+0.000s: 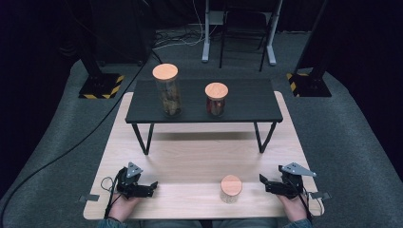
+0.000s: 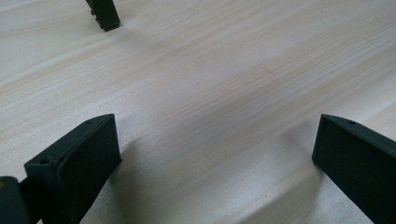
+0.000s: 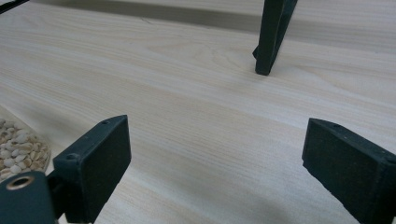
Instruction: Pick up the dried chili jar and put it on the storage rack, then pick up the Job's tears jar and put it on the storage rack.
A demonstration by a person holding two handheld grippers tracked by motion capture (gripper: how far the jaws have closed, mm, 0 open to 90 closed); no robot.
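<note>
Small clear glass jar w/ round wooden lid stands upright on the pale wood table, near the front edge, between the two grippers but closer to the right gripper. In the right gripper view a bit of the jar's pale grain filling shows at the far left edge, so the jar is off to the side of the jaws, not between them. Right jaws stand apart w/ nothing in them, bare table between. Left gripper rests low on the table well apart from the jar, jaws also apart & empty.

Step in hand, as I judge it: right gripper lining up on the jar. To do it well:
- swing the jaws toward the jar so the glass wall sits centred in the gap before closing
- grip the glass body below the lid, not the lid itself, since the lid may lift off
- keep jaws level w/ the table so the jar doesn't tip
- close slowly, glass is slick & round

Farther back the black low shelf-table carries a tall glass jar w/ wooden lid & a shorter jar w/ dark red contents; free space at its right end looks a likely spot for the small jar
</note>
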